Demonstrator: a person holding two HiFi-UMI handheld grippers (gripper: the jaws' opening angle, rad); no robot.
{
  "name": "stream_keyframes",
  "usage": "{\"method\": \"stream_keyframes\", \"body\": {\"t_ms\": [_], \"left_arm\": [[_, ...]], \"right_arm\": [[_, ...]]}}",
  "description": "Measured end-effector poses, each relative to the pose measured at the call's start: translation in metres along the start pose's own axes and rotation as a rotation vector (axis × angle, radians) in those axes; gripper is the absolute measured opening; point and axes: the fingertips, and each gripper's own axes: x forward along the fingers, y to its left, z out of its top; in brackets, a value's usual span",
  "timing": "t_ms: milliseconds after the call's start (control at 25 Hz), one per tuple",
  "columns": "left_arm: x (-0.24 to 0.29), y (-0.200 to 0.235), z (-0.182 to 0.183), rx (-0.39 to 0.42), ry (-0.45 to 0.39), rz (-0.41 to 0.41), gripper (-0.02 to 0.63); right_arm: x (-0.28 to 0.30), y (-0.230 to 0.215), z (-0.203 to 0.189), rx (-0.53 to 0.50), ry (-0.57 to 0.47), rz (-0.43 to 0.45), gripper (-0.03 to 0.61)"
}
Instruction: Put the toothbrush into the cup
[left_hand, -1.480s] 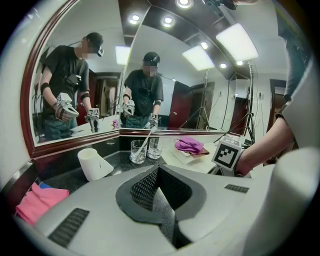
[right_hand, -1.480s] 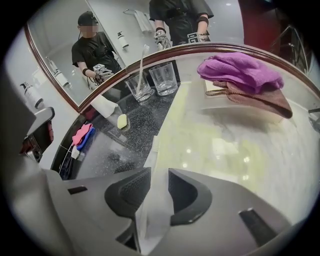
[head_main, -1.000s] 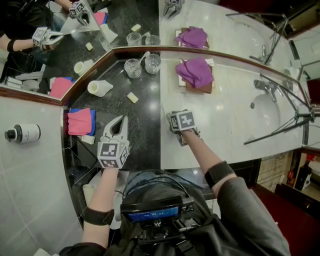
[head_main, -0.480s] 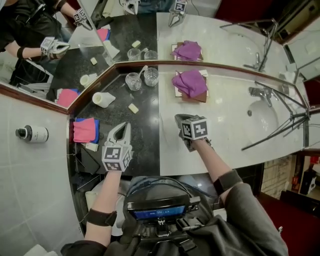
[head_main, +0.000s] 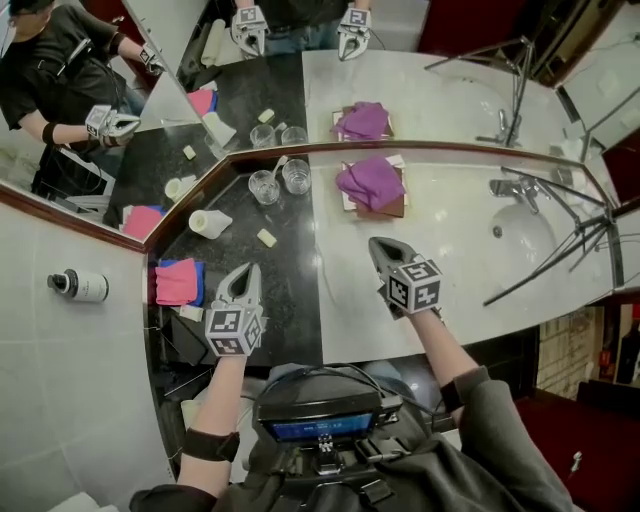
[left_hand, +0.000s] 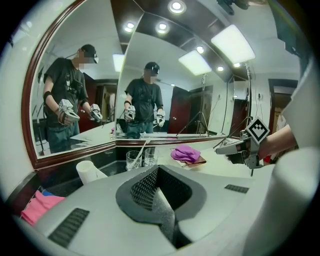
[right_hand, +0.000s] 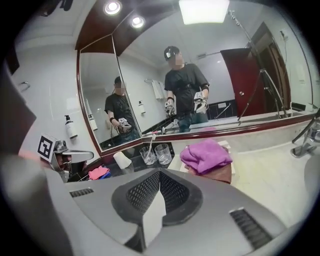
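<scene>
Head view: toothbrush (head_main: 277, 166) leaning in the left glass cup (head_main: 264, 188) on the dark counter (head_main: 292, 292) (second glass (head_main: 296, 177) just beside); left gripper (head_main: 247, 270) over that counter, jaws pressed together, empty; right gripper (head_main: 381, 246) above the white counter (head_main: 455, 235), jaws just closing fully, nothing between; both well apart from the cup.

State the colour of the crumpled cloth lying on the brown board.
Purple. The cloth shows best in the right gripper view.
</scene>
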Motion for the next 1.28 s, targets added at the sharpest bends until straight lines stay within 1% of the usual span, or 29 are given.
{"method": "stream_keyframes", "body": {"t_ms": [160, 280, 400, 520, 640, 760, 1000, 1160, 1280], "left_arm": [[-0.002, -0.003, 0.003, 0.002, -0.006, -0.002, -0.009], [-0.004, -0.006, 0.007, -0.005, -0.016, -0.005, -0.009], [-0.006, -0.008, 0.008, -0.016, -0.023, -0.006, -0.009], [-0.007, -0.011, 0.009, -0.004, -0.025, -0.007, -0.011], [-0.009, -0.013, 0.011, -0.017, -0.037, -0.010, -0.009], [-0.010, -0.011, 0.010, -0.033, -0.039, 0.009, -0.008], [-0.013, -0.007, 0.008, -0.035, -0.034, 0.029, -0.008], [-0.015, -0.003, 0.007, -0.032, -0.033, 0.034, -0.008], [-0.015, 0.001, 0.004, -0.029, -0.027, 0.034, -0.008]], "right_arm": [[-0.023, -0.009, 0.007, -0.010, -0.104, -0.032, 0.020], [-0.034, -0.016, 0.006, 0.010, -0.132, -0.053, 0.020], [-0.040, -0.021, 0.005, 0.030, -0.148, -0.056, 0.020], [-0.041, -0.022, 0.003, 0.036, -0.150, -0.052, 0.020], [-0.040, -0.021, 0.002, 0.038, -0.147, -0.045, 0.020], [-0.037, -0.018, 0.001, 0.041, -0.140, -0.035, 0.020], [-0.027, -0.015, -0.002, 0.066, -0.115, -0.023, 0.020], [-0.010, -0.010, -0.001, 0.091, -0.098, -0.030, 0.021], [0.011, 0.002, 0.004, 0.102, -0.088, -0.021, 0.025]]}}
